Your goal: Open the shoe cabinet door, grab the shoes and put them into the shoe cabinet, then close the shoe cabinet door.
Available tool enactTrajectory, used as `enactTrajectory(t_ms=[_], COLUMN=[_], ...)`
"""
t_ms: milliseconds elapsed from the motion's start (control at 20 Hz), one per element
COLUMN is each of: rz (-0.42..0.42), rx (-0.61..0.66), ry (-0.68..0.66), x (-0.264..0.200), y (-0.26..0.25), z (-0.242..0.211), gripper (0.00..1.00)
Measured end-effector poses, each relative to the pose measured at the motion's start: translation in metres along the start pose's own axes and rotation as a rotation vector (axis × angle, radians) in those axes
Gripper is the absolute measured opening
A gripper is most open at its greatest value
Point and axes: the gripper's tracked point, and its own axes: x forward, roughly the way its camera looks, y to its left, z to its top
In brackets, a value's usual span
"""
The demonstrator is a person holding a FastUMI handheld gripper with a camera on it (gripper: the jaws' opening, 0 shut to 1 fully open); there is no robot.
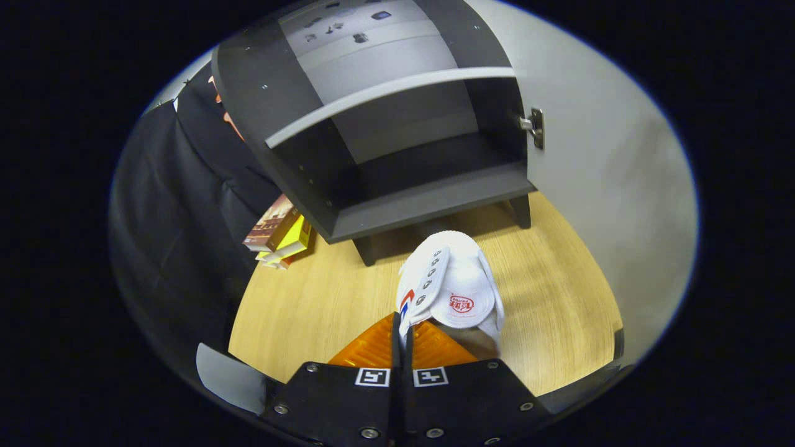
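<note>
A white shoe (450, 288) with a red logo on its tongue hangs above the wooden floor, its side wall pinched between my fingers. My gripper (402, 338) is shut on that edge of the shoe. Beyond the shoe stands the dark grey shoe cabinet (397, 205) on short legs, with one inner shelf (385, 93) and nothing in the lower compartment. Its light grey door (596, 186) is swung wide open to the right, held by a metal hinge (534, 127). The shoe's toe points toward the cabinet's lower opening.
A small stack of books or boxes (279, 236) lies on the wooden floor (323, 310) just left of the cabinet, against the black cloth wall (180, 205). A light-coloured panel edge (230, 379) sits at my lower left.
</note>
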Motion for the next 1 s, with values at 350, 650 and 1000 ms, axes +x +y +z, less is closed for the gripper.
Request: enactTrajectory(t_ms=[350, 650, 1000], rz=[0.011, 0.014, -0.001], rx=[-0.002, -0.027, -0.120], ry=[-0.161, -0.283, -0.335], x=[-0.092, -0.165, -0.128], y=[0.022, 0.029, 0.041], z=[0.089, 0.168, 0.244], gripper=[0.00, 0.00, 0.00])
